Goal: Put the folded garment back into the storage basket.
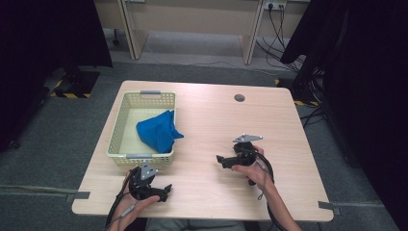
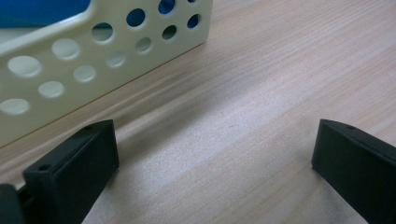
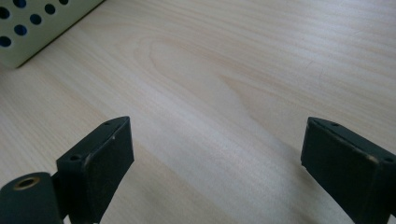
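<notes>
From up here I see the blue cloth [image 1: 157,130] lying crumpled in the cream basket [image 1: 118,126], bunched toward the basket's near right corner with one fold lapping up against the right wall; it is a plain, matte, soft fabric in a strong mid-blue, with no print or label that I can read. The basket is a shallow rectangular plastic tray with rows of round holes through its walls and a grey handle strip at each short end, and it sits on the left half of the table [image 1: 207,120], a pale wood-grain top with rounded corners and a small dark round grommet near the far edge. I find no writing anywhere in my views. My left gripper [image 1: 165,190] rests low over the table just in front of the basket's near wall, its black, blocky, matte fingers [image 2: 79,163] spread wide with only bare wood between them; through the holes close by I catch bits of blue. My right gripper [image 1: 220,159] is out over the middle of the table, well apart from the basket, fingers [image 3: 100,158] likewise wide apart and holding nothing.
</notes>
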